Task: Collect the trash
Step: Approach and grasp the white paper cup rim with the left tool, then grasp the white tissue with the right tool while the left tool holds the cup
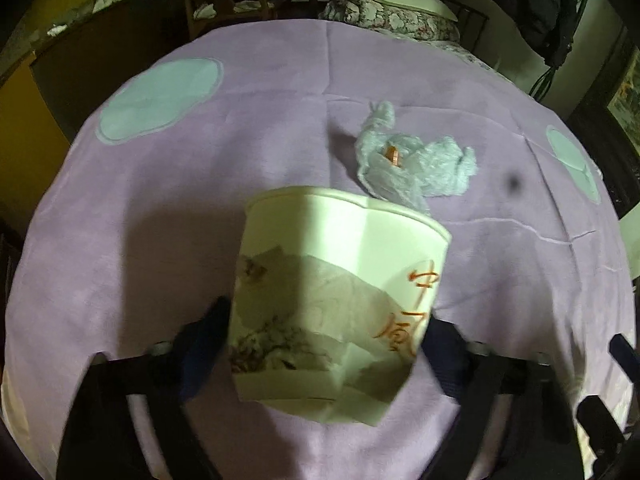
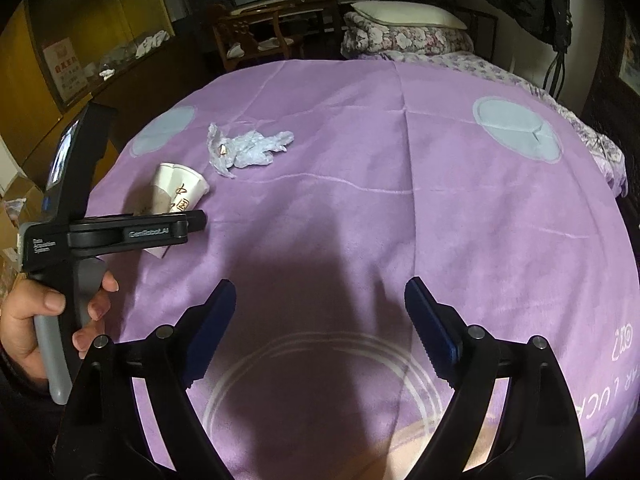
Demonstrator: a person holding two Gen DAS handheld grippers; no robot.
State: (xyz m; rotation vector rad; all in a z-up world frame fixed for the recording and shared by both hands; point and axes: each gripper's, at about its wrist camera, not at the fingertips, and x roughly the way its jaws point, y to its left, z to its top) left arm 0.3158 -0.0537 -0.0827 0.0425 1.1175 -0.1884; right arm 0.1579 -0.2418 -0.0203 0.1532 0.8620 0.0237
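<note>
On the purple cloth [image 2: 360,208], nearest the right wrist camera, the right gripper [image 2: 320,320] has its fingers [image 2: 212,332] spread wide, holding nothing and hanging over a bare stretch of cloth with white printed rings just beneath. To its left a hand [image 2: 36,320] grips the handle of the left gripper [image 1: 324,328], which points level across the cloth toward the cup [image 1: 340,300]. The left fingers [image 1: 200,344] are closed on the cup from both sides, near its base; the paper wall is creased and dented, and the cup lies tilted with its rim pointing away, beyond the fingertips. In the right view its base looks to rest on or just above the cloth; I cannot tell which. Just beyond the rim lies the crumpled bag [image 1: 416,164], pale blue with a small orange scrap on it, near the cup but apart from it. Past the bag the cloth runs open to its far edge, where a pillow [image 2: 408,18] and folded quilt sit.
</note>
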